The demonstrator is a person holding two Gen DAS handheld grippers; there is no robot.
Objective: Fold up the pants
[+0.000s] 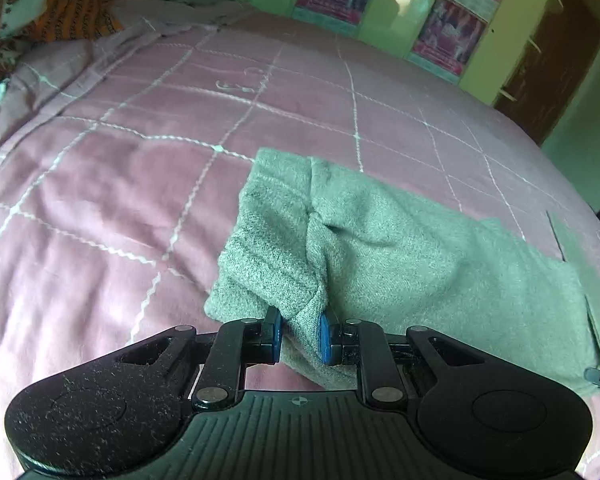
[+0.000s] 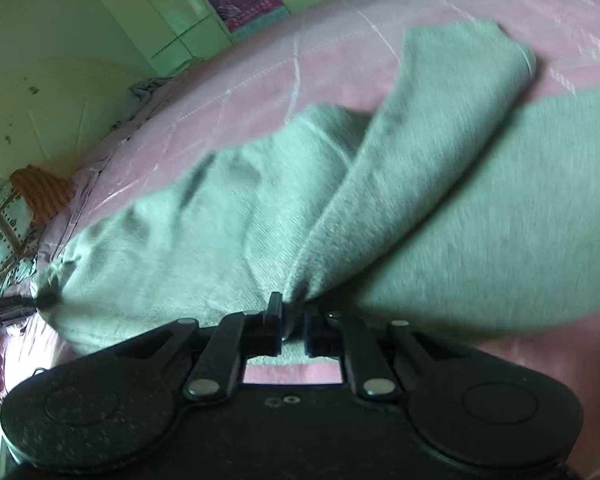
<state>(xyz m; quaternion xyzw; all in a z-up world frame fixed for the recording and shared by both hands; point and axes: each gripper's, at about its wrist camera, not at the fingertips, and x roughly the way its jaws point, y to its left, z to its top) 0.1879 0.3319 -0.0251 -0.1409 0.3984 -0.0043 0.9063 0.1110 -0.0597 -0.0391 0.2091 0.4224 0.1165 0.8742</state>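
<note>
Grey-green knit pants [image 1: 380,240] lie on a pink quilted bedspread [image 1: 140,184]. In the left wrist view the ribbed waistband end points away from me, and my left gripper [image 1: 300,334] is shut on a bunched fold of its near edge, blue pads pressing the cloth. In the right wrist view, which is blurred, the pants [image 2: 228,216] are lifted into a ridge that runs up to the right. My right gripper [image 2: 293,322] is shut on the gathered cloth at the foot of that ridge. The left gripper's tip [image 2: 40,300] shows at the far left, holding the pants' corner.
A patterned orange and white cloth [image 1: 32,12] lies at the bed's head. Green cupboards with posters [image 1: 448,36] and a brown door [image 1: 556,56] stand beyond the bed. A rumpled sheet [image 1: 204,4] lies along the far edge.
</note>
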